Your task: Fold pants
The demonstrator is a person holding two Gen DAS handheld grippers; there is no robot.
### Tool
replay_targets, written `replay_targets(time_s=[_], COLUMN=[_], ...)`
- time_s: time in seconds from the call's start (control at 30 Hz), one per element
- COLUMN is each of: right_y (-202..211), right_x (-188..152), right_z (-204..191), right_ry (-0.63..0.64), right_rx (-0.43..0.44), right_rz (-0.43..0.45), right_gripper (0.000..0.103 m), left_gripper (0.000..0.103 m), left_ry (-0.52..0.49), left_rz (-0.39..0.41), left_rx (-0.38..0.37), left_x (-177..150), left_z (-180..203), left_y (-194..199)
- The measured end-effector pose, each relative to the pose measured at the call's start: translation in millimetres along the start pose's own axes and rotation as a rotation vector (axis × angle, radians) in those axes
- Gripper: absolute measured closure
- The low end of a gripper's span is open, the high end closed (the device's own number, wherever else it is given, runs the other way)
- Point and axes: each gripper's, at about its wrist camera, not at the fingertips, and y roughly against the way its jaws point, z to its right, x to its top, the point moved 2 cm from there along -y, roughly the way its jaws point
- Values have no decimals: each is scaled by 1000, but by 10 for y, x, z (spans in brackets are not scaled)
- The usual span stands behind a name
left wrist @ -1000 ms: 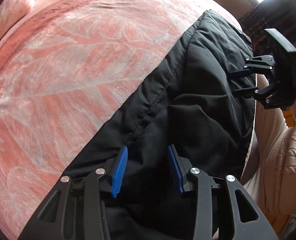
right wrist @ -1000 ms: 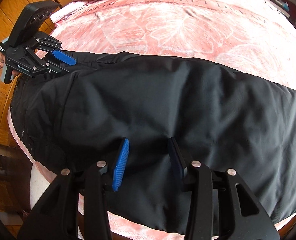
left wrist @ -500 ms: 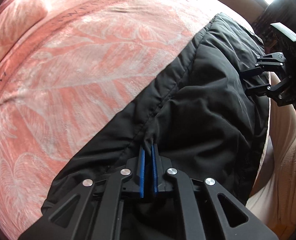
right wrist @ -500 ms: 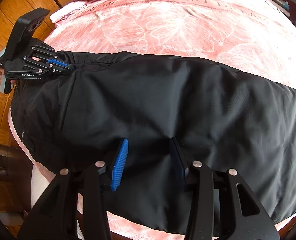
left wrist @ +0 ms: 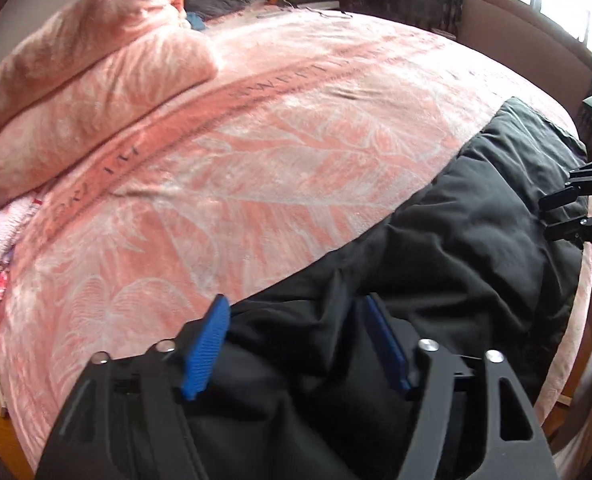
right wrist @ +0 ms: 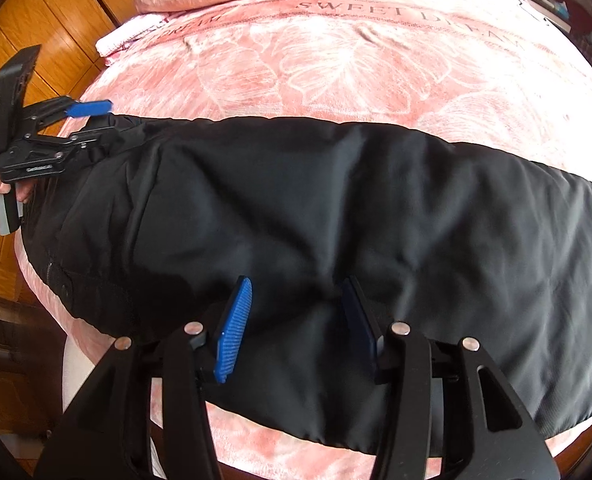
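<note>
Black padded pants [right wrist: 336,208] lie flat across the near edge of a pink bed; they also show in the left wrist view [left wrist: 476,232]. My left gripper [left wrist: 296,340] is open, its blue pads [left wrist: 206,342] spread over the waist end of the pants, empty. In the right wrist view the left gripper [right wrist: 96,120] sits at the pants' far left corner, open. My right gripper [right wrist: 296,320] is open over the pants' near edge, with fabric bunched between its pads. In the left wrist view the right gripper [left wrist: 552,216] stands at the far right, by the pants' edge.
A pink leaf-patterned blanket [left wrist: 256,152] covers the bed. Folded pink bedding [left wrist: 96,60] is piled at the head. Wooden cabinets [right wrist: 28,24] stand past the bed's left side. A window [left wrist: 556,0] and clutter are beyond the far side.
My left gripper shut on the pants' waist edge half a second ago and has now opened again and tilted up. The right gripper has stayed open in place.
</note>
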Motion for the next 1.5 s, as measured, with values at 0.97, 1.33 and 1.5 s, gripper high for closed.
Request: replay_targets(time_s=[0.97, 1.33, 1.5], right_y=[-93, 268, 324], right_x=[19, -138, -369], right_z=[-217, -185, 7], right_ry=[55, 19, -53], right_rx=[-28, 4, -5], right_rz=[-12, 34, 3], right_gripper=[52, 46, 48], left_gripper=[60, 32, 32], left_ry=[360, 615, 535], left_rz=[-196, -40, -58], left_rx=[-45, 104, 146], left_x=[-485, -822, -958], left_z=[-944, -137, 768], left_y=[-350, 696, 634])
